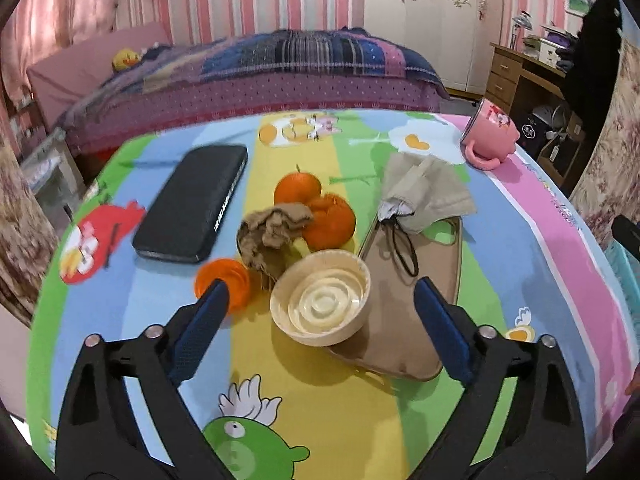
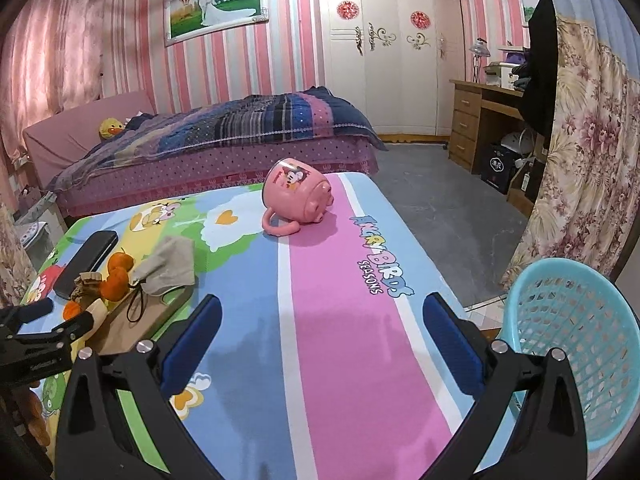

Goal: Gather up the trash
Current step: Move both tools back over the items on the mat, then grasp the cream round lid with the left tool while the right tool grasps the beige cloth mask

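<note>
Left hand-held gripper (image 1: 320,304) wide open, holding nothing. Round cream bowl (image 1: 320,298) right between its jaws, on the counter (image 1: 280,400), no pad touching. Right hand-held gripper (image 2: 318,322) open, empty, far off. Blue basket (image 2: 576,360) beside it, waiting.

Pink-and-white striped walls (image 2: 224,52) enclose a grey floor (image 2: 432,200), a bed (image 2: 224,148) under a patchwork quilt, a white wardrobe (image 2: 384,48), a wooden desk (image 2: 476,120), pink curtains (image 2: 48,52) and a framed picture (image 2: 216,8)
</note>
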`<move>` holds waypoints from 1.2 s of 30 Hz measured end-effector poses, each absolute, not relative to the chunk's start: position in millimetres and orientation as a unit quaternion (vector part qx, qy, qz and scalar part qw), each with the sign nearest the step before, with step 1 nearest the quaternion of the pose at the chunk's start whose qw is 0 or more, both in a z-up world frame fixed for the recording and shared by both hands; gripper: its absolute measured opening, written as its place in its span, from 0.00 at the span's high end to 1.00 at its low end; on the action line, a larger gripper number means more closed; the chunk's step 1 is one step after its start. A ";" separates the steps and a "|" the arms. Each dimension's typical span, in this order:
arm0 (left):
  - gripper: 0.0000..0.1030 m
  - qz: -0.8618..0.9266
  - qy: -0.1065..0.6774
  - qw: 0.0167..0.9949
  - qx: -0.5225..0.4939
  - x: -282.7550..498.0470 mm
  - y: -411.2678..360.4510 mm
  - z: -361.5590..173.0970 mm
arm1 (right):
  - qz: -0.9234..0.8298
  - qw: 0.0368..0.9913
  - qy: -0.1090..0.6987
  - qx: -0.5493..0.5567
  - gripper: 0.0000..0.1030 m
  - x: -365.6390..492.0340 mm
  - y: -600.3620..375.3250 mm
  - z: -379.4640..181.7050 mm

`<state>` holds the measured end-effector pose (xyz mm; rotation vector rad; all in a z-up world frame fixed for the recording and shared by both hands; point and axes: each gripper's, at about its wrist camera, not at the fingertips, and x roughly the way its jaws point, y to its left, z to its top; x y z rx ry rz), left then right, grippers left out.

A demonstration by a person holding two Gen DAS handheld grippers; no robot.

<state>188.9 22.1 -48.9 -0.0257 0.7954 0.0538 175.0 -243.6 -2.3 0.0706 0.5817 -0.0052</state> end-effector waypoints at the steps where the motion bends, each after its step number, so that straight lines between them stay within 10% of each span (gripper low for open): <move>1: 0.15 0.026 0.391 0.920 -0.015 189.9 22.9 -51.2 | -0.003 0.957 0.287 0.033 0.05 175.3 -242.8 -2.3; 16: 0.41 0.005 0.431 0.901 -0.046 208.0 29.7 -68.0 | 0.009 0.955 0.297 0.014 0.05 180.3 -227.8 -8.7; 36: 0.41 0.112 0.309 0.944 0.024 189.0 77.0 3.8 | 0.069 0.958 0.277 -0.004 0.05 188.2 -173.7 -11.2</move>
